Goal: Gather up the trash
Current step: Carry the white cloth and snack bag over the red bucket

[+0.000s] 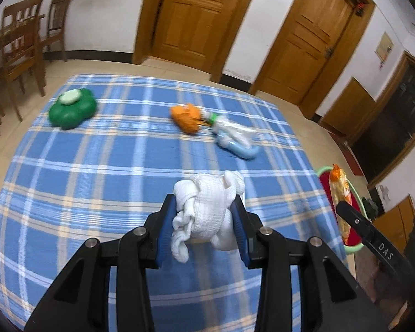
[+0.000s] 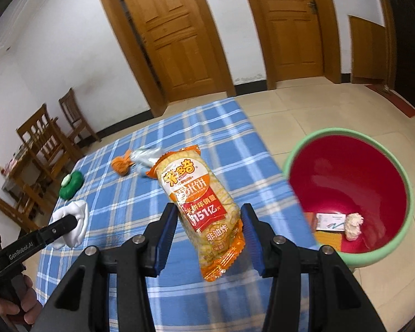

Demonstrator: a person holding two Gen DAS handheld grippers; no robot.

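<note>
Blue plaid table [image 1: 96,166] fills the frame centre; red bin with green rim [image 2: 345,182] at right of the right wrist view. Right gripper [image 2: 209,222] pads clamp orange snack packet [image 2: 199,193], held beside the bin. Left gripper [image 1: 204,218] clamps white cloth wad [image 1: 204,207] above the table, lower centre
</note>
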